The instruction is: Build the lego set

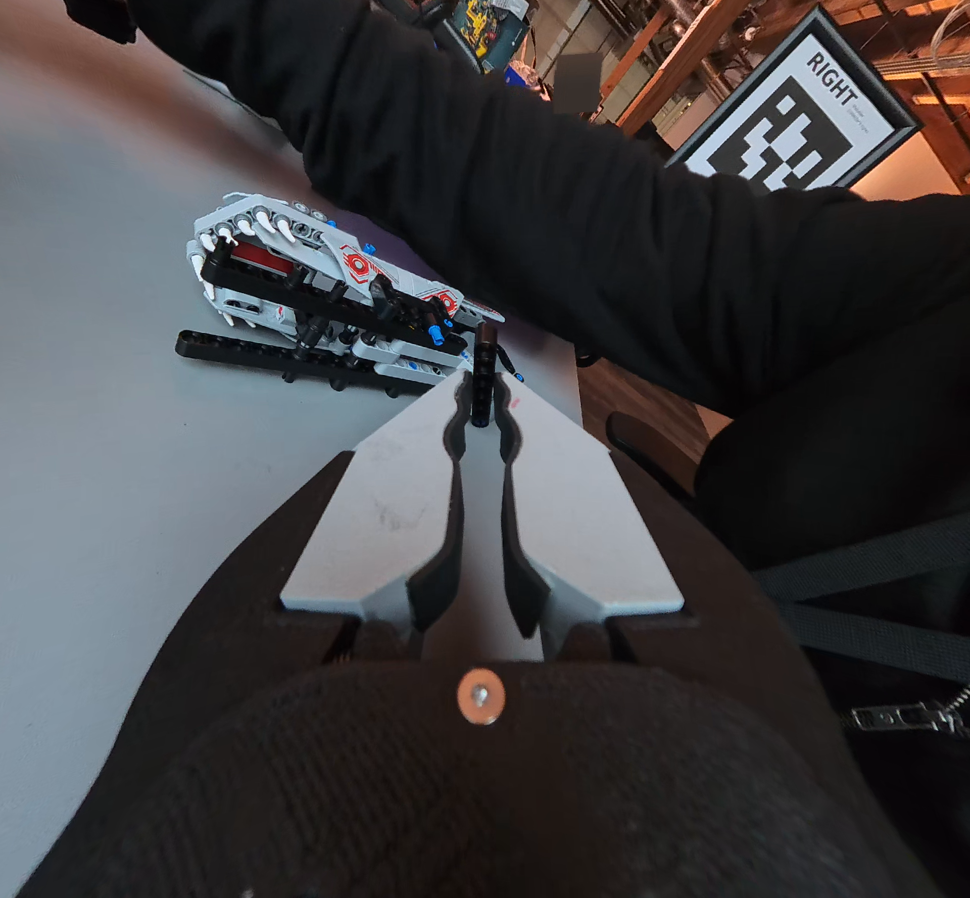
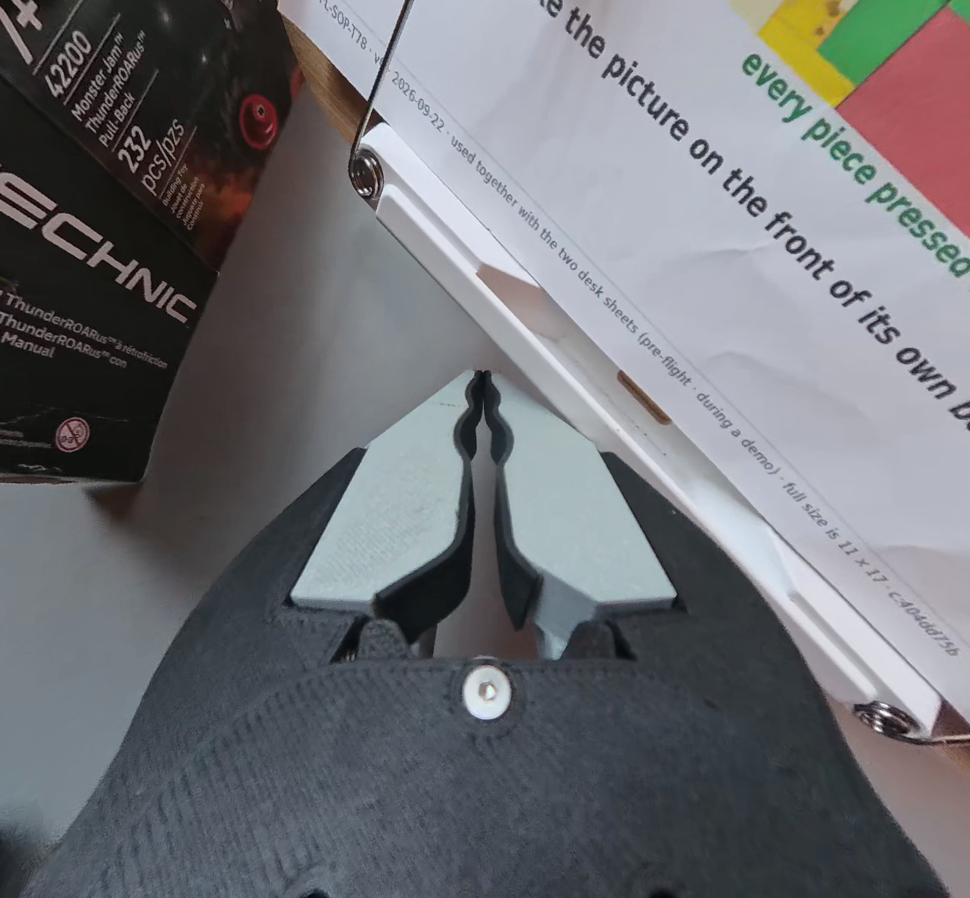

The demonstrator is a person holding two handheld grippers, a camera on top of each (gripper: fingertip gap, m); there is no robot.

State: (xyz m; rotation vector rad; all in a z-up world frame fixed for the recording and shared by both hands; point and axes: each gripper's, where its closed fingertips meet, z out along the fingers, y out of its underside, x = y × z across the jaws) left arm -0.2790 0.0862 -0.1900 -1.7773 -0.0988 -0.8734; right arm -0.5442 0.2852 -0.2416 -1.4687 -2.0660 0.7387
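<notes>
On the grey surface [image 1: 105, 453] lies the part-built grey, black and red lego model [image 1: 315, 295]; just beside it, the left gripper [image 1: 483, 390] pinches a short black holed beam [image 1: 482, 379], likely next aligned and pressed in. The right gripper [image 2: 483, 376], pressed together empty, faces a printed sheet [image 2: 682, 164].

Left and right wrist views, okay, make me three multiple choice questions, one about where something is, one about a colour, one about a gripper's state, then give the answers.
1. Where does the lego model lie?
A. on the grey table
B. on the floor
C. in a box

2. What colour are the model's teeth?
A. green
B. white
C. orange

3. What is the left gripper doing?
A. wide open, empty
B. out of view
C. shut on a black piece

Answers: 1 A, it rests flat on the tabletop. 2 B, white spikes line its jaw. 3 C, the piece stands between the fingertips; the right gripper is shut, empty.
</notes>
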